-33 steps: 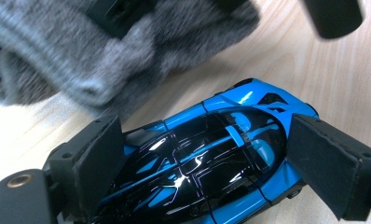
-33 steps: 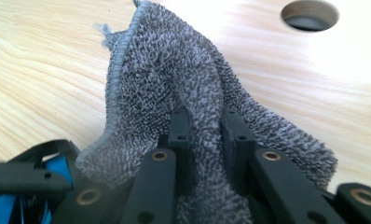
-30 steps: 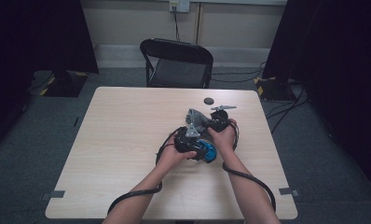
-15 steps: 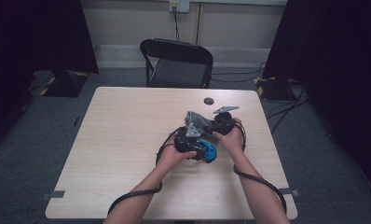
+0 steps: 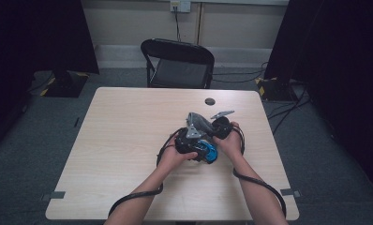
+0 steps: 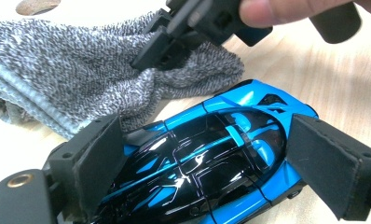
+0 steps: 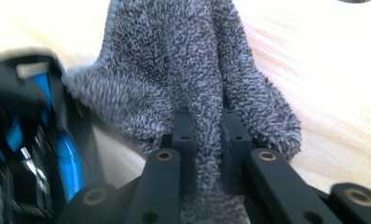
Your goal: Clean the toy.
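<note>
Cloth (image 7: 193, 79) is pinched in my right gripper (image 7: 207, 135), jaws clenched on a fold, lying on the table (image 5: 128, 136) right of centre, just beside the toy car (image 6: 207, 163). My left gripper (image 6: 211, 177) straddles the car, jaws wide, pads flanking its sides; whether they touch, I cannot tell.
</note>
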The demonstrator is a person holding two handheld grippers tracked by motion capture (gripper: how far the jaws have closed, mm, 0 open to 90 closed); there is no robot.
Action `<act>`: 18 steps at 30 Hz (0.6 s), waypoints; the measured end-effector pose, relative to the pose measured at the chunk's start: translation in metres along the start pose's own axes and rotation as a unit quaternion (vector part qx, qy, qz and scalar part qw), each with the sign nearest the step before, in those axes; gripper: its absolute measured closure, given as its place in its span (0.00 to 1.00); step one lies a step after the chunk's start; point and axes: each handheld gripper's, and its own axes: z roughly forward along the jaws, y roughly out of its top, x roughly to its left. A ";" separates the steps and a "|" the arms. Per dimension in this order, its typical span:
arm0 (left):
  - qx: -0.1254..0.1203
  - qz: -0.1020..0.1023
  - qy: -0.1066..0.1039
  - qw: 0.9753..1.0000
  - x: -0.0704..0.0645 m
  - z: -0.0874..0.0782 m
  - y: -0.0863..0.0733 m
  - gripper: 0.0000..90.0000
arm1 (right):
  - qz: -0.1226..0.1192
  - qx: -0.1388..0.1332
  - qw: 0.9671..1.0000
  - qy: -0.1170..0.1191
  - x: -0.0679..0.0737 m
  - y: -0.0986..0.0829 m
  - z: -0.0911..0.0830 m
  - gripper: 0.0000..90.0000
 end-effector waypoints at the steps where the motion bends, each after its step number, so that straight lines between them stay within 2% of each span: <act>1: -0.001 0.000 0.001 1.000 0.000 0.000 0.000 0.12 | 0.017 -0.007 1.000 0.002 0.001 0.002 0.000 0.89; 3: -0.004 -0.001 0.004 1.000 -0.001 0.000 -0.001 0.12 | 0.037 -0.030 0.999 -0.002 0.003 0.007 0.000 0.90; 4: -0.003 -0.001 0.004 1.000 -0.001 0.000 -0.001 0.12 | 0.038 -0.035 0.999 -0.007 0.005 0.010 0.001 0.90; 6: -0.004 -0.001 0.004 1.000 0.000 -0.001 -0.001 0.12 | 0.021 -0.023 0.999 -0.008 0.008 0.016 0.007 0.90; 7: -0.005 -0.001 0.004 1.000 0.000 -0.001 -0.001 0.12 | 0.012 -0.012 1.000 0.000 0.010 0.017 0.011 0.90; 9: -0.005 -0.003 0.005 1.000 0.001 -0.001 -0.002 0.12 | -0.022 -0.004 1.000 0.019 0.015 0.018 0.018 0.90; 10: -0.006 -0.005 0.004 1.000 0.001 -0.001 -0.002 0.12 | -0.042 0.000 0.999 0.023 0.018 0.018 0.019 0.90; 12: -0.007 -0.008 0.003 1.000 0.002 -0.001 -0.002 0.12 | -0.063 0.009 0.997 0.047 0.017 0.019 0.017 0.90; 18: -0.008 -0.017 0.004 1.000 0.002 -0.001 -0.002 0.12 | -0.096 0.027 0.992 0.083 0.011 0.015 0.008 0.90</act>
